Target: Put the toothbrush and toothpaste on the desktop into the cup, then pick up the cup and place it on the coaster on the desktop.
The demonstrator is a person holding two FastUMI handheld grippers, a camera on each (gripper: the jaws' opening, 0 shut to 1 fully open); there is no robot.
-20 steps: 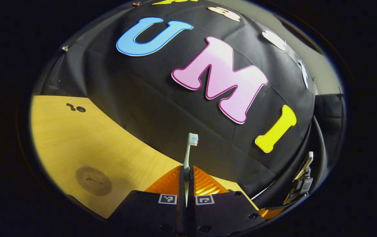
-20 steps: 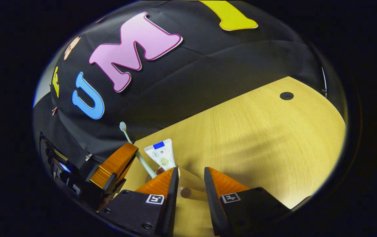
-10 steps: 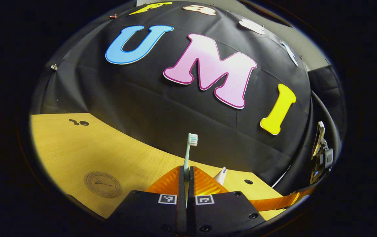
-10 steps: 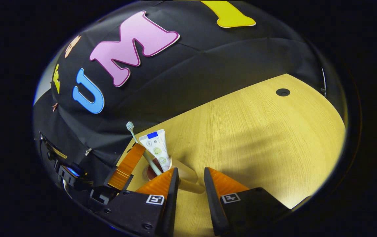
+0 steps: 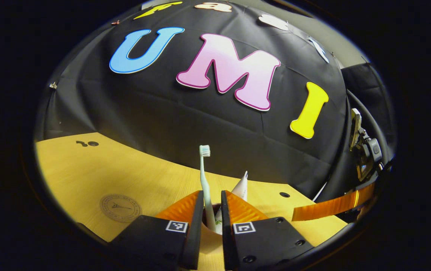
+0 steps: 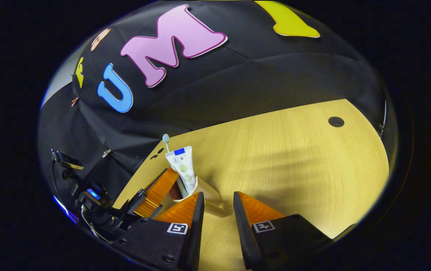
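A: In the left gripper view, how do the jaws of the left gripper (image 5: 211, 205) stand?

B: Parted, with a narrow gap. The toothbrush (image 5: 204, 177) rises upright through that gap, bristles on top, its lower end down in the cup (image 5: 215, 224) just ahead of the fingertips. Whether the fingers touch the handle, I cannot tell.

A: And the toothpaste (image 5: 241, 185)?

B: Just beyond the jaws' right finger, its crimped end pointing up out of the same cup. The round coaster (image 5: 120, 207) lies flat on the wooden desktop (image 5: 125, 173), off to the left of the jaws and apart from them.

A: Now the right gripper view.

B: The right gripper (image 6: 215, 201) is open, nothing between its fingers. The cup (image 6: 206, 194) stands on the desktop (image 6: 283, 150) just ahead of its left finger, partly hidden by it. The toothpaste (image 6: 183, 169) leans inside, the toothbrush (image 6: 166, 140) head showing behind it. The left gripper (image 6: 155, 192) sits close beside the cup, left of these jaws.
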